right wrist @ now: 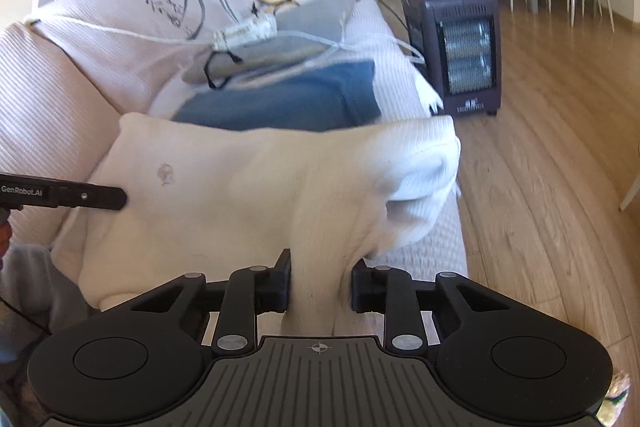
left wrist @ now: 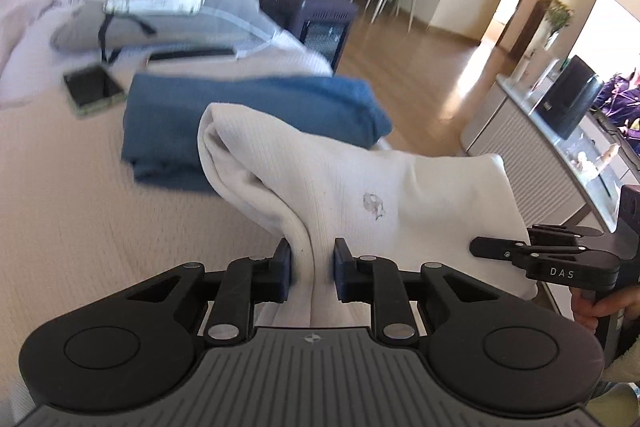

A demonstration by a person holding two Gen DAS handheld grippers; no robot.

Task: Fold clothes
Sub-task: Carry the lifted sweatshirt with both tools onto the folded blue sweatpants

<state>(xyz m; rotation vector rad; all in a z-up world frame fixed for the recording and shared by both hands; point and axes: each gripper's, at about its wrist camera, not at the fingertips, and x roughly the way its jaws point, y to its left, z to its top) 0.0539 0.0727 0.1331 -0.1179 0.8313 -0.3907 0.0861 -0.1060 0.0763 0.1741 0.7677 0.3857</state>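
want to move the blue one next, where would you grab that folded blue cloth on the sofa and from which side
Grip the folded blue cloth at its rounded fold edge toward the sofa front, coming in from the open floor side. That edge is thick and exposed; phones crowd the other side.

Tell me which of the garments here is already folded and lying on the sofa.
The blue garment, folded flat on the sofa behind the white garment. The white one hangs pinched in both the left gripper and the right gripper.
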